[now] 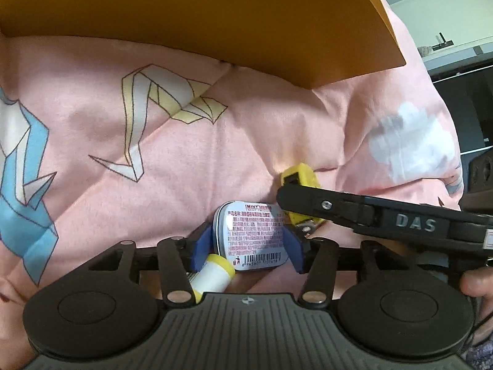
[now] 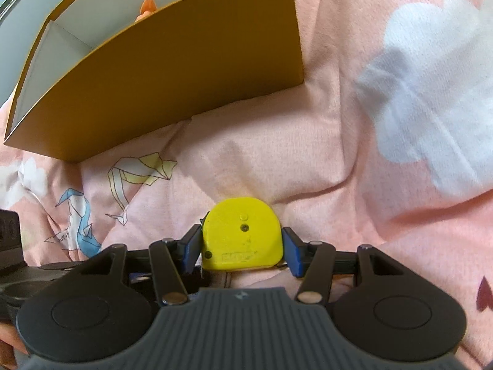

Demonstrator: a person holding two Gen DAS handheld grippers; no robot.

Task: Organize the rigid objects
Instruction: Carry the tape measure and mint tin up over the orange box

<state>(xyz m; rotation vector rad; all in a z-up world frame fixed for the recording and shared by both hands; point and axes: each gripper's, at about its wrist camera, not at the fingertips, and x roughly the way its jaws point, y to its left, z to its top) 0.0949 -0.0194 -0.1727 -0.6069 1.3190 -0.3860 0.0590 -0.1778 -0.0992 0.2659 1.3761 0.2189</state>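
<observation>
A white mint tin (image 1: 252,234) with red print and a barcode lies on the pink quilt (image 1: 215,141). My left gripper (image 1: 248,246) stands open around it, a blue pad close to each side. A white tube with a yellow cap (image 1: 214,276) lies just under the left pad. My right gripper (image 2: 242,246) is shut on a yellow tape measure (image 2: 243,237), its blue pads pressing both flat sides. In the left wrist view one black finger (image 1: 311,205) of the right gripper crosses from the right, and the tape measure (image 1: 300,178) shows behind it.
An orange cardboard box (image 2: 172,86) with a white inside stands on the quilt beyond both grippers, its wall (image 1: 215,15) filling the top of the left view. Something orange (image 2: 148,6) pokes up inside it. A fingertip (image 1: 474,286) shows at the right. Dark furniture (image 1: 462,92) stands far right.
</observation>
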